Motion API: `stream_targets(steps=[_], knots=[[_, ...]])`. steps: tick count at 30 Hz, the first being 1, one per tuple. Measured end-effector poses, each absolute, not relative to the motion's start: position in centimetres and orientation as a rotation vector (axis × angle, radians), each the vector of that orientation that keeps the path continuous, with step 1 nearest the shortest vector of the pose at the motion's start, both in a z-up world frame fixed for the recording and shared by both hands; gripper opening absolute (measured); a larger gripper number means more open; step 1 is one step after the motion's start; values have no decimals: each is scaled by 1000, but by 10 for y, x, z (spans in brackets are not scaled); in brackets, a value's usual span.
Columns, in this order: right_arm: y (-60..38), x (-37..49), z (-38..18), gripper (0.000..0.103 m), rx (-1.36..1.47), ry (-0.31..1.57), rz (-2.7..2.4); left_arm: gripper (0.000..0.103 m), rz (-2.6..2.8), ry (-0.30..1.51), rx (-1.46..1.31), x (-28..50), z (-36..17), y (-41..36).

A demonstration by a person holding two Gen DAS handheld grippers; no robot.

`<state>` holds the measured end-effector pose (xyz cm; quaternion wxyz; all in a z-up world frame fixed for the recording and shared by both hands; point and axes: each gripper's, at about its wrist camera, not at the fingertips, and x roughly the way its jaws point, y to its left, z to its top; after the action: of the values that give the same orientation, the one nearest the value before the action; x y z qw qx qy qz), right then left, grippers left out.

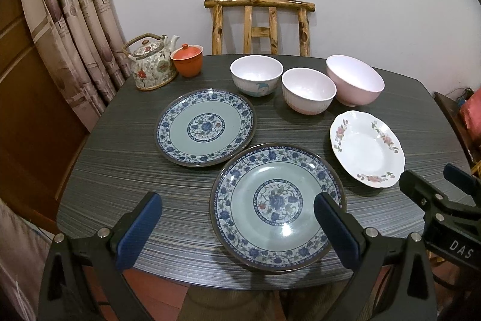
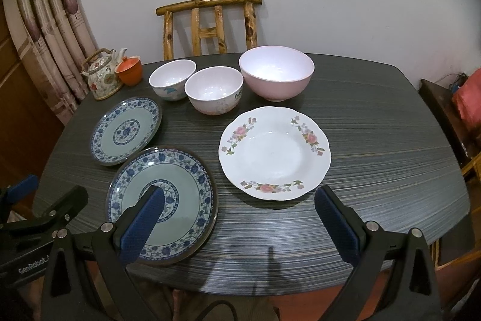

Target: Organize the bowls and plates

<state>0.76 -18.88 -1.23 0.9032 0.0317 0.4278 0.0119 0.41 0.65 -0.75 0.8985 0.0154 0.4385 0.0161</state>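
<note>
Dark streaky counter with all the dishes laid out, nothing stacked so far

Two blue-patterned plates on the left side: near blue plate sitting right at the front edge, far blue plate just behind it and to the left, rims nearly touching, can't tell if they actually do. White floral plate flat on the counter to the right of those, clearly apart from them

Three bowls in a row along the back, all upright: small bowl with a blue drawing on the left, ribbed bowl with a pinkish base in the middle, big pink bowl on the right. First two look close enough to touch, big one just beside the middle one

Back left corner: flowery teapot with an orange lidded cup right next to it. Bamboo chair behind the counter against the wall, curtain off to the left

Left gripper spread wide and holding nothing, hovering at the front edge, its right finger over the near blue plate in the left wrist view. Right gripper also spread wide and empty, hanging over the front of the counter just short of the white floral plate, left finger crossing over the near blue plate in its own view
</note>
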Motion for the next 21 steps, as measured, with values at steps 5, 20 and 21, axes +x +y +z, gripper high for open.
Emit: stream_targets(steps=[5, 20, 21], knots=[[-189, 7, -13, 99, 65, 884, 24, 103, 37, 910, 34, 5, -8, 6], [-189, 5, -13, 99, 70, 885, 25, 103, 38, 917, 31, 4, -8, 5], [-189, 6, -13, 99, 70, 886, 25, 103, 38, 916, 30, 4, -8, 5]])
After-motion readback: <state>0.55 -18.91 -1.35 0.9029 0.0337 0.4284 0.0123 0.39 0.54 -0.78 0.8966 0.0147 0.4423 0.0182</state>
